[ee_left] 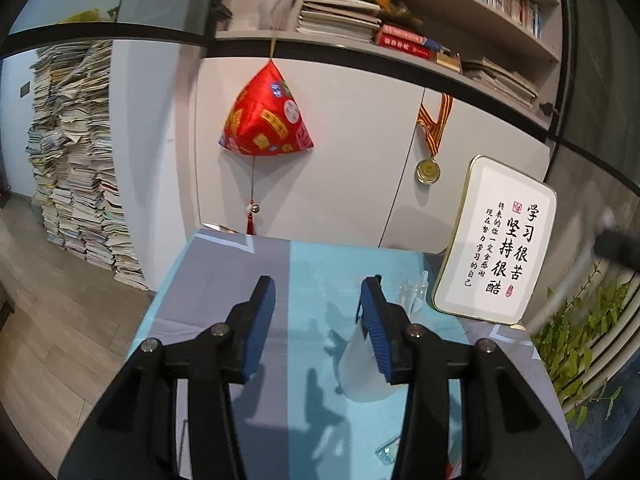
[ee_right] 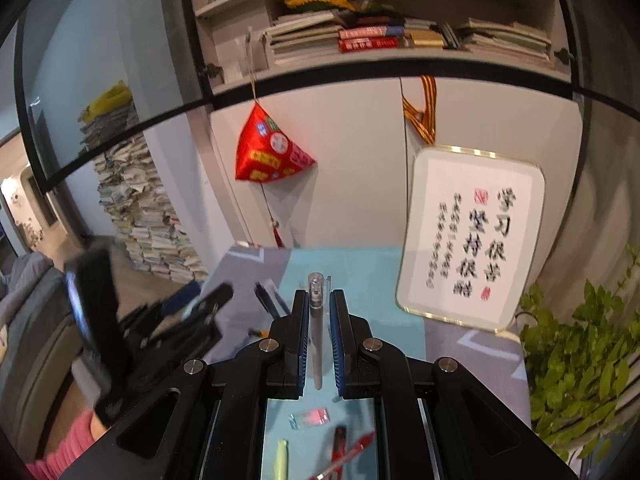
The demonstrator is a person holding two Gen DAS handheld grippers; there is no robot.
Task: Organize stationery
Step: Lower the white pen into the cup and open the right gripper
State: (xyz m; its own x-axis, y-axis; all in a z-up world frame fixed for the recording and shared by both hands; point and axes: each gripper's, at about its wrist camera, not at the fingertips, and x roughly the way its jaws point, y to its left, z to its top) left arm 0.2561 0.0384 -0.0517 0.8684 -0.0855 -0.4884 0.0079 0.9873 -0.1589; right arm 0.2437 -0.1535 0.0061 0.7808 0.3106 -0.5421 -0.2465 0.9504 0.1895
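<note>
Holding a grey pen (ee_right: 316, 332) in the right tongs (ee_right: 319, 300), we had it clamped along its barrel, capped end poking out past the tips, lifted above the worktop (ee_right: 372, 276). Left tongs (ee_left: 318, 292) were spread wide with nothing between them, hovering over a frosted cup (ee_left: 362, 364), likely the pen holder. Our read: the pen was light, stiff and smooth, so it could slip or pivot in the pads; gripping mid-barrel looked right, with moderate squeeze. More stationery lay below on the worktop: a red pen (ee_right: 348, 454), a pale green piece (ee_right: 282, 458), a small clear packet (ee_right: 310, 418). A framed calligraphy board (ee_right: 472, 240) leaned at the back right.
</note>
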